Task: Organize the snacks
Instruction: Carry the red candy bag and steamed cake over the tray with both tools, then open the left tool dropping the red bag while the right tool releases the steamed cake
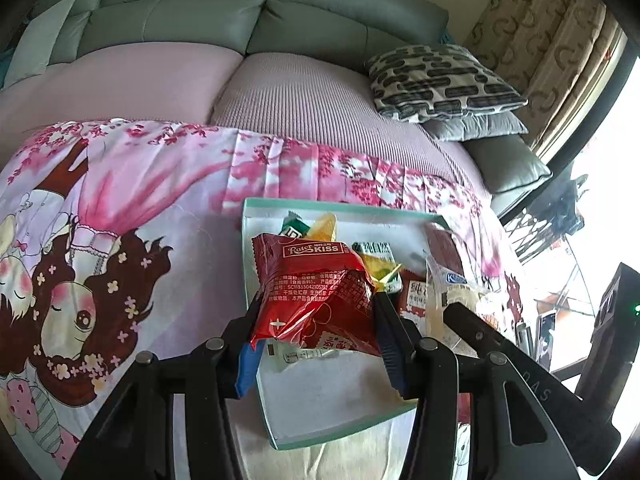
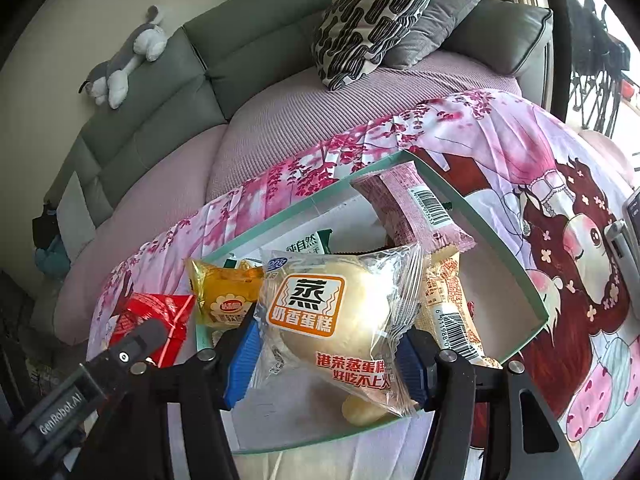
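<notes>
Over the shallow tray, left fingers pinch crinkly red packet, right fingers clear-wrapped cake.

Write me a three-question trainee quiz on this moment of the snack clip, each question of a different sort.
1. True or false: the left gripper is empty.
2. What is the right gripper holding? A) pink wafer pack B) clear-wrapped steamed cake C) plush toy
3. Fill in: the pink wafer pack leans on the rim of the ___ box.

Key: 1 false, its jaws grip the red snack bag; 2 B; 3 teal.
</notes>
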Demonstrator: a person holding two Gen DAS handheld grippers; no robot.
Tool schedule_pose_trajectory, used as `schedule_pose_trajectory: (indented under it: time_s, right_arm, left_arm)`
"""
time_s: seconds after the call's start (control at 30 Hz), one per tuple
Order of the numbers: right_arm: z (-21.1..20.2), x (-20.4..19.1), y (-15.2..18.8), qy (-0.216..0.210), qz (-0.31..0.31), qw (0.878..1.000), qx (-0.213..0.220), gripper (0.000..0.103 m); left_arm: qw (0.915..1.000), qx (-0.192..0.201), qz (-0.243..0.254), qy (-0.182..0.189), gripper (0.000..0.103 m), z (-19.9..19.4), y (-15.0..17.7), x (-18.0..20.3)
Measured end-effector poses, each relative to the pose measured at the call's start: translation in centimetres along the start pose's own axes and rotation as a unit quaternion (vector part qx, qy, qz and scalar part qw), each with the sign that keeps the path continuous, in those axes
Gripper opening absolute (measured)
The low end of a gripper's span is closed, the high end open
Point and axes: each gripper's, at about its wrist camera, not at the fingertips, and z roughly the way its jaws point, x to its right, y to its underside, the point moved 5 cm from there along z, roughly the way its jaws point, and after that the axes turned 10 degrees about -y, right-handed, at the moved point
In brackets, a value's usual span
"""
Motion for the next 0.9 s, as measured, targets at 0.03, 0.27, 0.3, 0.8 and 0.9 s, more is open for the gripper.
schedule_pose_trajectory:
  time_s: [0.03, 0.27, 0.3, 0.8, 0.9]
  right_arm:
    - [0.0, 0.1, 0.0, 0.000, 0.001, 1.000, -0.001, 0.064]
    - [0.2, 0.4, 0.1, 0.004, 0.005, 1.000, -0.004, 0.065]
    - [0.2, 0.4, 0.1, 0.004, 0.005, 1.000, -0.004, 0.065]
    - [1.1, 0.4, 0.3, 0.010, 0.001, 1.000, -0.017, 0.065]
    - [1.3, 0.4, 0.4, 0.012, 0.000, 1.000, -0.020, 0.065]
  left_arm:
    - [1.0000, -0.002, 0.001, 0.000, 0.053, 0.1, 0.1, 0.0]
    - [0.9997, -0.020, 0.010, -0.002, 0.053, 1.0, 0.7, 0.5]
    - [0.9997, -0.022, 0.013, -0.002, 0.053, 1.2, 0.8, 0.6]
    - [0.9975, -0.060, 0.039, -0.007, 0.053, 3.4, 2.3, 1.9]
    - [0.9973, -0.062, 0.039, -0.009, 0.054, 3.4, 2.4, 2.0]
